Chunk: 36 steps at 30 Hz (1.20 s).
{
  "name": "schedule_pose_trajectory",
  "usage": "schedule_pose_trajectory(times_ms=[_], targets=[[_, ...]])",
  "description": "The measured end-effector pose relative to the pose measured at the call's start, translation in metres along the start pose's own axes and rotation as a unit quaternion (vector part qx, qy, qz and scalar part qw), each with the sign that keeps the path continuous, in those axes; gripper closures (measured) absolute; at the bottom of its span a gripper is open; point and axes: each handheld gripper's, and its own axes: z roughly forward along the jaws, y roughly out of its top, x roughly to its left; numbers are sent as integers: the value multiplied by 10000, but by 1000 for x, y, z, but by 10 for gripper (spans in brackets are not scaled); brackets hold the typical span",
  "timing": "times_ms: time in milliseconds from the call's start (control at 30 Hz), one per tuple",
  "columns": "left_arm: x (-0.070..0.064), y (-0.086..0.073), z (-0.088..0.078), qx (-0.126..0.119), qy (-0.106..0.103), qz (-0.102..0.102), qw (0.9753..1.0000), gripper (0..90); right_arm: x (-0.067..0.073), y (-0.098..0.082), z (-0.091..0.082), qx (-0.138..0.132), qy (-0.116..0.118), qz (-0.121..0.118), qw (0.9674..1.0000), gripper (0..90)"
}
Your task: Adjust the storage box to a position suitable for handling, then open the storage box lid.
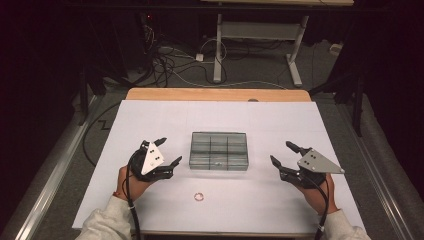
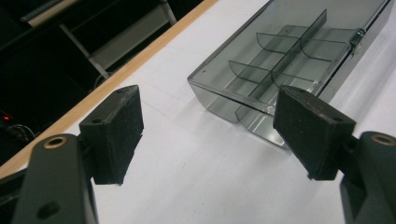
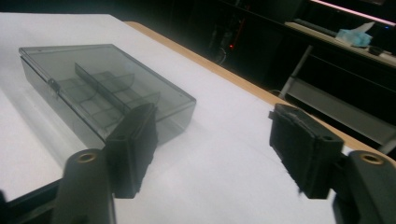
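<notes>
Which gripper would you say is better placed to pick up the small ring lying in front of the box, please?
Probably left: the left gripper, open and empty, is nearer the ring than the right gripper, which sits farther off.

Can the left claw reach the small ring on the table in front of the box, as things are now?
Probably yes. The left claw is open and holds nothing, and the ring lies alone on the white table, on the near side of the box. Nothing stands between them.

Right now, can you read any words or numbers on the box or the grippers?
No words, labels or numbers can be read anywhere.
Box: smoky clear plastic, no print.
Left gripper and right gripper: plain black and grey, no marks.
Small ring on the table: too small to tell.
</notes>
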Motion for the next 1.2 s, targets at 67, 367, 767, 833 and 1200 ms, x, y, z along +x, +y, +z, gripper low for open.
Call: schedule_pose_trajectory(times_ms=[67,367,767,833,1200], targets=[[-3,-6,-5,-53,-3,10,10000,239,2,-6,-8,-66,-103,13,9999,296],[-11,-29,-16,201,-20,55,9998,238,13,-22,-23,-13,-150,-116,9998,290],[-21,-55,-30,671,-231,-219,9972,238,32,-42,-19,272,166,-204,9993,289],[-22,-55,-30,701,-290,-211,9969,237,33,-41,-18,282,209,-232,9991,292],[-16,-50,-23,623,-577,-544,9949,238,45,-36,4,825,982,-594,9900,741]])
